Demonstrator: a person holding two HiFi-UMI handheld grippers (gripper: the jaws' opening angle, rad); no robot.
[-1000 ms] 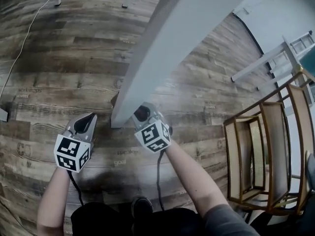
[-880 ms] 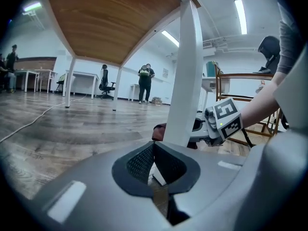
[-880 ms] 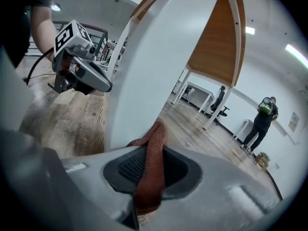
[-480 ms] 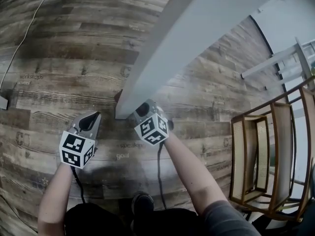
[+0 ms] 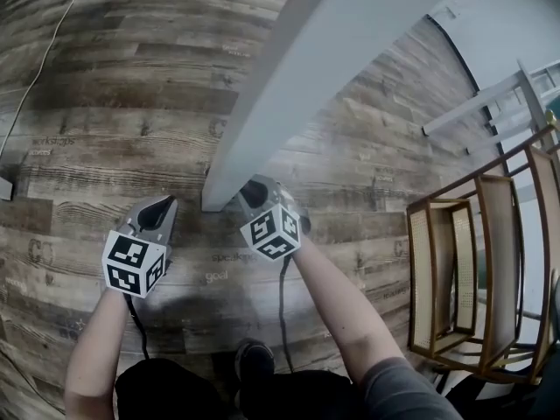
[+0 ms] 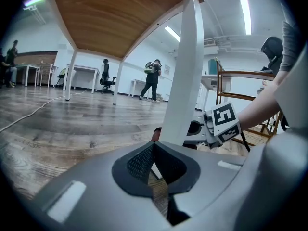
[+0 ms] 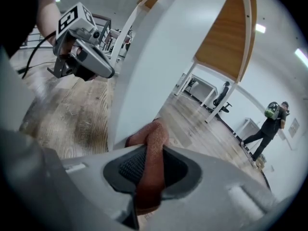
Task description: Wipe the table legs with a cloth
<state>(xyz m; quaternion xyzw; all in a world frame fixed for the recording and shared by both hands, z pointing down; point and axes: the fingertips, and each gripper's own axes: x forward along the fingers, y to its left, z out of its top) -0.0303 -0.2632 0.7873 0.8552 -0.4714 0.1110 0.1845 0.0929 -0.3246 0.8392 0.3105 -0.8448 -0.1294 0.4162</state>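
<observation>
Your right gripper (image 7: pixel 147 170) has its jaws closed on a reddish-brown cloth (image 7: pixel 151 143). A fold of the cloth bulges out beyond the jaw tips and lies against the foot of the white table leg (image 7: pixel 144 71), close to the wooden floor (image 5: pixel 105 103). Your left gripper (image 6: pixel 156 167) has its jaws together with nothing between them. It sits low over the floor, just left of the leg's foot and not touching it. Both of your bare forearms reach steeply down, the right forearm (image 5: pixel 337 296) angled in toward the leg. A wooden chair (image 5: pixel 464 269) stands well apart at the right.
</observation>
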